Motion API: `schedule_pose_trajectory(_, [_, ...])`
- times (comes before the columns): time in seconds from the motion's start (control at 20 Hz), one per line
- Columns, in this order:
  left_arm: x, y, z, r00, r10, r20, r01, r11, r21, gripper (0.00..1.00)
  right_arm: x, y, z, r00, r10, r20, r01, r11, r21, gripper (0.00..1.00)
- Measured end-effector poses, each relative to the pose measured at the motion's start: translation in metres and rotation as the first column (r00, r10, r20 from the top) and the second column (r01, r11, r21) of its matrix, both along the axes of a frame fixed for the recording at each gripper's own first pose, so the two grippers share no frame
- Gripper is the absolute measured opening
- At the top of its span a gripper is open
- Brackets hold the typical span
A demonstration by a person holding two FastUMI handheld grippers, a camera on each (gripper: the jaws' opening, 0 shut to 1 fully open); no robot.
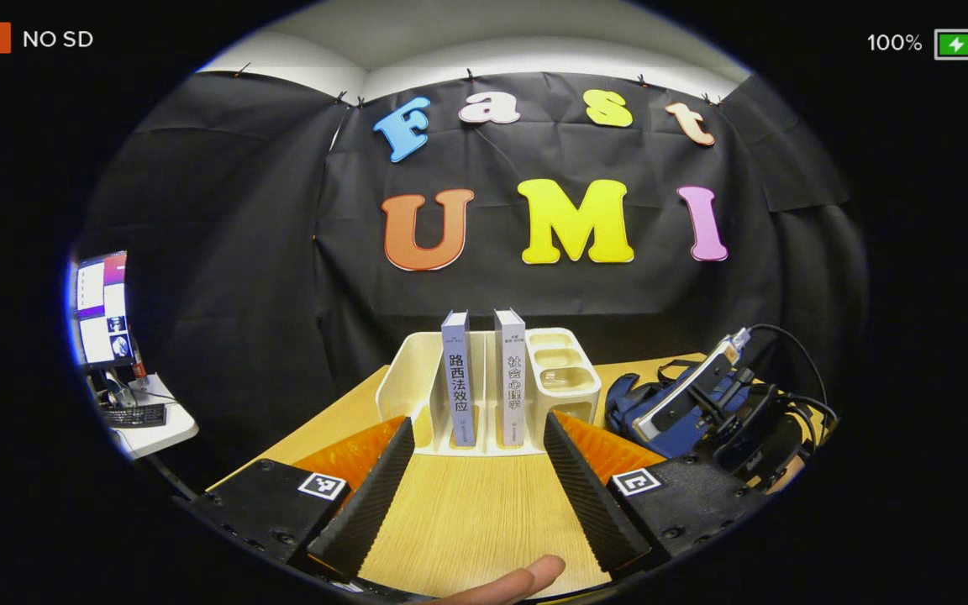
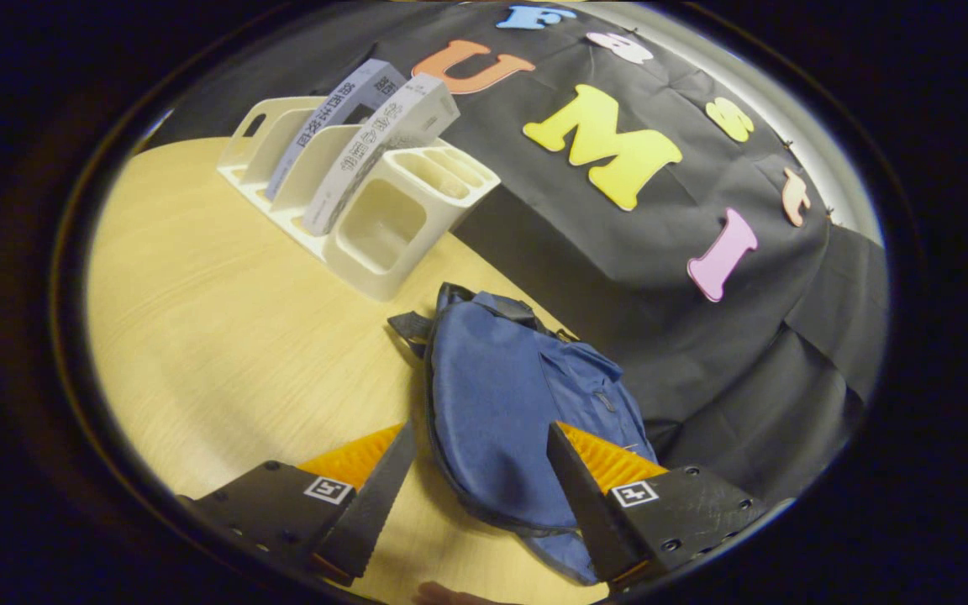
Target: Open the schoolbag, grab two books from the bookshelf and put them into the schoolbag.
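In the left gripper view, the left gripper (image 1: 477, 454) is held wide apart above the table (image 1: 467, 512), aimed at two upright books (image 1: 460, 378) in the white bookshelf (image 1: 564, 374). In the right gripper view, the right gripper (image 2: 477, 458) is spread wide over the blue schoolbag (image 2: 505, 403) (lying flat, beside the bookshelf).

Booth setup: black cloth (image 1: 223, 252) all around, light wood table (image 1: 467, 512) in the middle

The cloth hangs in wrinkled panels clipped along the top edge, and above it there's a strip of pale wall and ceiling (image 1: 450, 42) that's pretty brightly lit. The table has a fine straight grain and looks yellowish in the right gripper view, with the drape dropping right behind its far edge. Off to the left, past the cloth, there's a small white desk (image 1: 156, 424) with a lit monitor (image 1: 103, 307) and a dark keyboard (image 1: 135, 414) sitting on it.
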State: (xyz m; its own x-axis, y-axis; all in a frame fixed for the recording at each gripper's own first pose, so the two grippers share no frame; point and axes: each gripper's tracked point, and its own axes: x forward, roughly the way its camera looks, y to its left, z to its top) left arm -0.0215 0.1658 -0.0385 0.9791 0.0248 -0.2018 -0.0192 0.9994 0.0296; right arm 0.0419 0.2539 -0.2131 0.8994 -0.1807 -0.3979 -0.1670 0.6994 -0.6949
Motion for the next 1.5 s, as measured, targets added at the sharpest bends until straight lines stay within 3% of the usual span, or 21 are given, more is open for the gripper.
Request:
schedule_pose_trajectory(0.1, [0.001,0.005,-0.001,1.000,0.010,-0.004,-0.010,1.000,-0.008,0.98,0.009,0.001,-0.011,0.999,0.000,-0.037,-0.002,0.998,-0.058,0.95])
schedule_pose_trajectory(0.25, [0.002,0.007,-0.006,1.000,0.018,-0.024,-0.019,1.000,-0.018,0.99,0.021,-0.008,-0.002,1.000,-0.021,-0.005,0.020,0.987,-0.157,0.93])
schedule_pose_trajectory(0.55, [0.005,0.012,-0.007,0.999,0.030,-0.026,-0.030,0.999,-0.015,0.99,0.025,-0.012,0.026,0.999,-0.040,0.020,0.043,0.982,-0.183,0.93])
schedule_pose_trajectory(0.6, [0.004,0.013,-0.009,0.999,0.033,-0.032,-0.033,0.999,-0.020,0.99,0.025,-0.013,0.034,0.998,-0.038,0.041,0.045,0.980,-0.192,0.99])
schedule_pose_trajectory(0.65, [0.005,0.014,-0.010,0.999,0.034,-0.037,-0.034,0.999,-0.022,0.99,0.028,-0.015,0.040,0.997,-0.040,0.066,0.052,0.979,-0.199,0.93])
schedule_pose_trajectory(0.8, [0.004,0.016,-0.010,0.998,0.042,-0.038,-0.043,0.999,-0.020,0.99,0.044,-0.013,0.033,0.996,-0.059,0.066,0.070,0.979,-0.189,0.94])
schedule_pose_trajectory(0.85, [0.005,0.017,-0.011,0.998,0.049,-0.039,-0.050,0.999,-0.013,0.99,0.051,-0.012,0.033,0.995,-0.060,0.076,0.073,0.979,-0.192,0.82])
schedule_pose_trajectory(0.9, [0.006,0.020,-0.011,0.998,0.055,-0.038,-0.055,0.999,-0.002,0.99,0.059,-0.012,0.033,0.994,-0.064,0.090,0.081,0.977,-0.196,0.85])
schedule_pose_trajectory(0.95, [0.007,0.021,-0.012,0.998,0.060,-0.037,-0.060,0.998,0.008,0.99,0.064,-0.012,0.028,0.994,-0.069,0.086,0.084,0.978,-0.189,0.72])
schedule_pose_trajectory(1.0, [0.009,0.022,-0.012,0.997,0.066,-0.037,-0.065,0.998,0.012,0.99,0.067,-0.011,0.021,0.995,-0.072,0.063,0.081,0.982,-0.168,0.65])
schedule_pose_trajectory(1.05, [0.011,0.023,-0.014,0.997,0.071,-0.039,-0.071,0.997,0.009,0.99,0.070,-0.010,0.016,0.996,-0.079,0.042,0.084,0.988,-0.132,0.42])
schedule_pose_trajectory(1.1, [0.011,0.023,-0.016,0.996,0.077,-0.044,-0.077,0.997,0.004,0.99,0.073,-0.007,0.013,0.997,-0.069,0.030,0.072,0.992,-0.100,0.39])
schedule_pose_trajectory(1.2, [0.014,0.020,-0.023,0.995,0.082,-0.059,-0.082,0.997,0.005,0.99,0.075,-0.003,0.020,0.997,-0.065,0.028,0.066,0.997,-0.037,0.14])
schedule_pose_trajectory(1.5, [0.022,0.014,-0.033,0.994,0.089,-0.060,-0.084,0.993,0.079,0.99,0.084,-0.008,0.032,0.999,-0.034,-0.013,0.036,0.985,0.171,0.07])
